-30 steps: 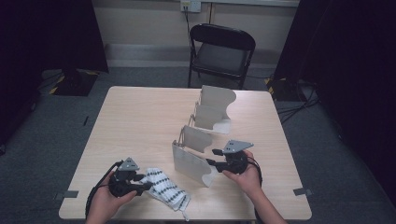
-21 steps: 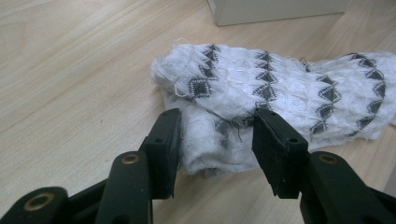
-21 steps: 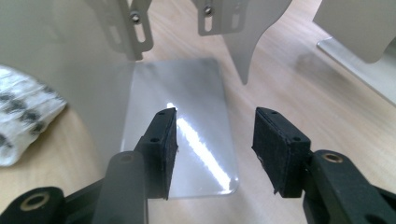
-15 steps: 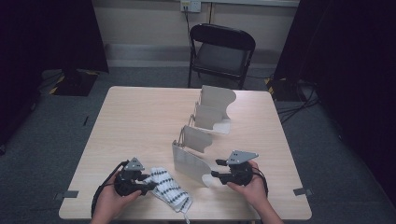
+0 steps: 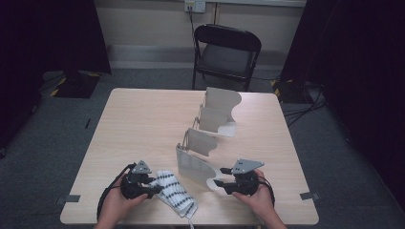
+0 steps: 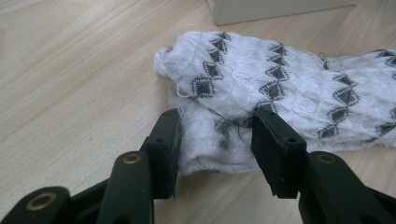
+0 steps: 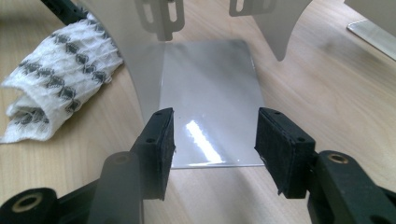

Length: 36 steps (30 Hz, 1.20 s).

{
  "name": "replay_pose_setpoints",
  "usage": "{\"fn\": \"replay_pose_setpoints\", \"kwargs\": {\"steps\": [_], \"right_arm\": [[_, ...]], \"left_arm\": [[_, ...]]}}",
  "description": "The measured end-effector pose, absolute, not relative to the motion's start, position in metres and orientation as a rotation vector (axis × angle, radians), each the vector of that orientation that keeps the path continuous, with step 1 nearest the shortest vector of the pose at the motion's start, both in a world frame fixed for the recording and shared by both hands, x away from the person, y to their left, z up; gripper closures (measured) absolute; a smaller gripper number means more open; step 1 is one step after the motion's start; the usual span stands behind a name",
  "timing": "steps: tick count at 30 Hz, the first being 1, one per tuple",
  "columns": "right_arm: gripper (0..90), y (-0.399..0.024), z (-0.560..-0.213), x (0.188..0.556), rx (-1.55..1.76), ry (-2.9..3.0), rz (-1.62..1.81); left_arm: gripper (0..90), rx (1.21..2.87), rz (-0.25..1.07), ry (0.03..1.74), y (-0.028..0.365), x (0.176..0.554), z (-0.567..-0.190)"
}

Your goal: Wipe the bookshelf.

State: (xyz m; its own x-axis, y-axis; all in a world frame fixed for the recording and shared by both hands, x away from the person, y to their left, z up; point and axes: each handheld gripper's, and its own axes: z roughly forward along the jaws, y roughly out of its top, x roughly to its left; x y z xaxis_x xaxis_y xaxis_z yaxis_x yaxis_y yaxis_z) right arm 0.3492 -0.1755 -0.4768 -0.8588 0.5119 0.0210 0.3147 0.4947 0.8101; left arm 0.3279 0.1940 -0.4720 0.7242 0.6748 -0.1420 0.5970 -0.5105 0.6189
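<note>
A folded white cloth (image 5: 175, 192) with black diamond rows lies near the table's front edge. My left gripper (image 5: 154, 189) is at its left end. In the left gripper view, the cloth (image 6: 280, 88) is bunched between the pads of this gripper (image 6: 217, 140), which is shut on it. A white sheet-metal rack (image 5: 193, 160) stands at front centre. Its flat glossy base plate (image 7: 208, 102) lies on the table between the jaws of my right gripper (image 7: 215, 135). Those jaws have just been opening and do not press on the plate. From above, the right gripper (image 5: 218, 178) is at the rack's right foot.
A second white rack (image 5: 218, 113) stands farther back on the wooden table (image 5: 138, 124). A black folding chair (image 5: 227, 47) is behind the far edge. Dark curtains hang at both sides. Tape marks sit at the front corners.
My right gripper has drawn back toward the table's front edge, a little to the right, and its jaws stand slightly wider. The left gripper and the cloth have stayed in place.
</note>
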Motion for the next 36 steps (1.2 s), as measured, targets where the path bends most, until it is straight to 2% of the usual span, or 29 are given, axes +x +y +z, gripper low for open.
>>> {"fn": "replay_pose_setpoints", "kwargs": {"steps": [13,21,36], "right_arm": [[48.1,-0.158,-0.479,0.344,0.643,2.562,1.308],[63.5,-0.154,-0.479,0.347,0.628,2.576,1.331],[58.7,-0.155,-0.480,0.341,0.591,2.600,1.307]], "left_arm": [[53.5,2.270,0.150,0.959,0.193,0.329,-0.474],[53.6,2.272,0.151,0.958,0.193,0.329,-0.474],[54.1,2.269,0.153,0.960,0.194,0.328,-0.474]]}}
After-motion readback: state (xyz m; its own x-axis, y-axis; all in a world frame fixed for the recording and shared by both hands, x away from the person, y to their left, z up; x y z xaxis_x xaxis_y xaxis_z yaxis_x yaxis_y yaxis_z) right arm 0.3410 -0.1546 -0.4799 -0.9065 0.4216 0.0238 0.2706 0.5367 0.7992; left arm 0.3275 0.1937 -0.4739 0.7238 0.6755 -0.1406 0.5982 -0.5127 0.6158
